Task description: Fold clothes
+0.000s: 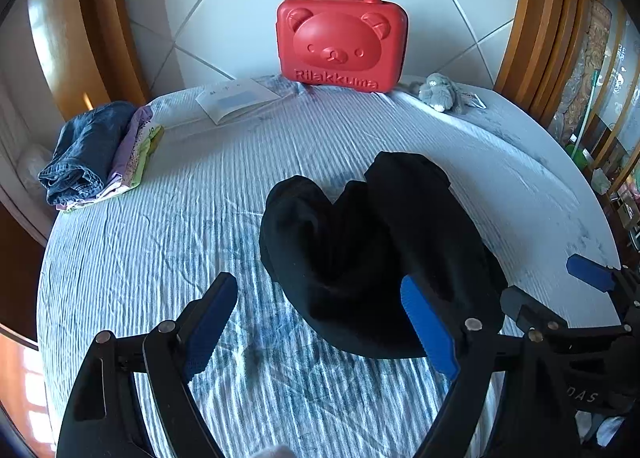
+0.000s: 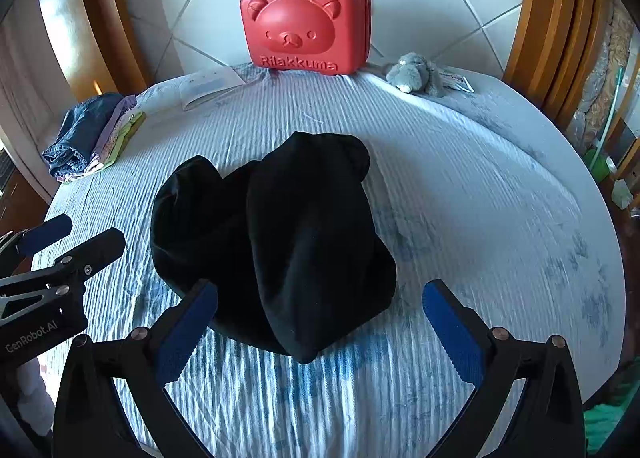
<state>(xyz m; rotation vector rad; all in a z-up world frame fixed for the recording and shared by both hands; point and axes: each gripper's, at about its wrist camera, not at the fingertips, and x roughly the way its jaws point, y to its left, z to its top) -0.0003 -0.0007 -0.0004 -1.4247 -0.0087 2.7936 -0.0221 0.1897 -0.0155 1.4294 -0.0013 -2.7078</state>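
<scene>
A crumpled black garment [image 1: 372,254] lies bunched on the striped blue-white sheet; in the right wrist view it [image 2: 280,234] sits mid-bed. My left gripper [image 1: 320,302] is open and empty, just in front of the garment's near left edge. My right gripper [image 2: 320,306] is open and empty, its jaws on either side of the garment's near end, above it. The right gripper shows at the right edge of the left view [image 1: 556,290], and the left gripper at the left edge of the right view [image 2: 72,242].
A stack of folded clothes [image 1: 96,153] lies at the bed's far left. A red bear-face case [image 1: 340,37], an open booklet [image 1: 236,97] and a grey plush toy [image 1: 444,91] stand along the far edge. Wooden frames flank the tiled wall.
</scene>
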